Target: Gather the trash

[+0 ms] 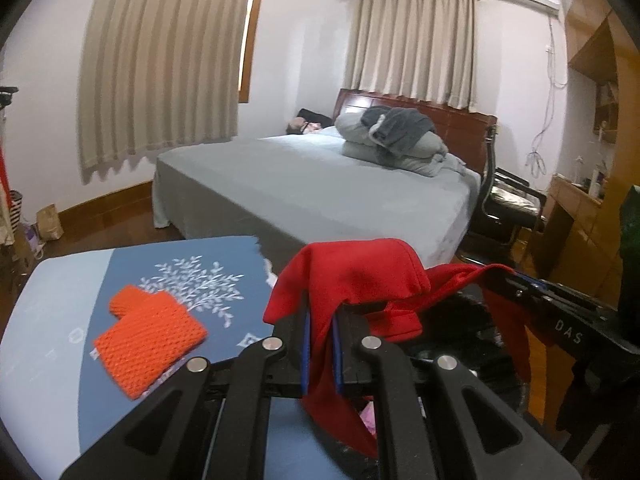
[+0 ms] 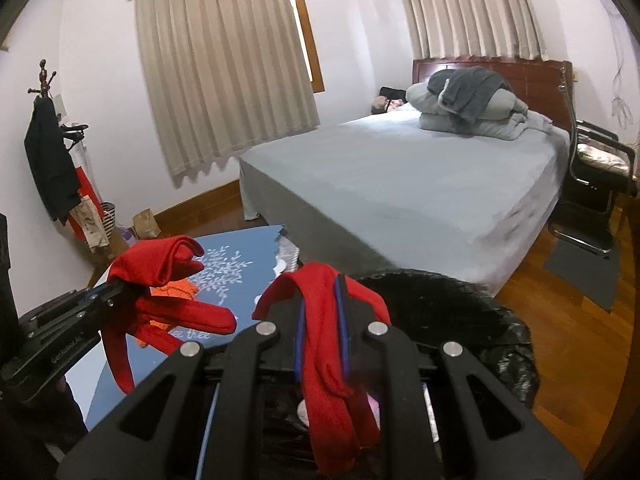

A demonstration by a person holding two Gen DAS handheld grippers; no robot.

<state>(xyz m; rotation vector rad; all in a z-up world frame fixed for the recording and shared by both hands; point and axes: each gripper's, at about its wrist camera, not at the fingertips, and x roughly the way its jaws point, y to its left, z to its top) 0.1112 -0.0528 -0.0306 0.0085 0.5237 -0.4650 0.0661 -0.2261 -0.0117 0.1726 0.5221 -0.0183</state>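
Here both jaws are clamped: the left hand-held gripper and the right hand-held gripper each pinch the red cloth above the counter.

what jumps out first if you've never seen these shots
Bright red cloth comes first: both tools are shut on it, the left tool and the right tool, over a black trash bag. Next, the orange knitted piece on the blue table at left, then the grey bed behind.

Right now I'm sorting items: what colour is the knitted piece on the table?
Orange knitted piece, clearest in the left wrist view.
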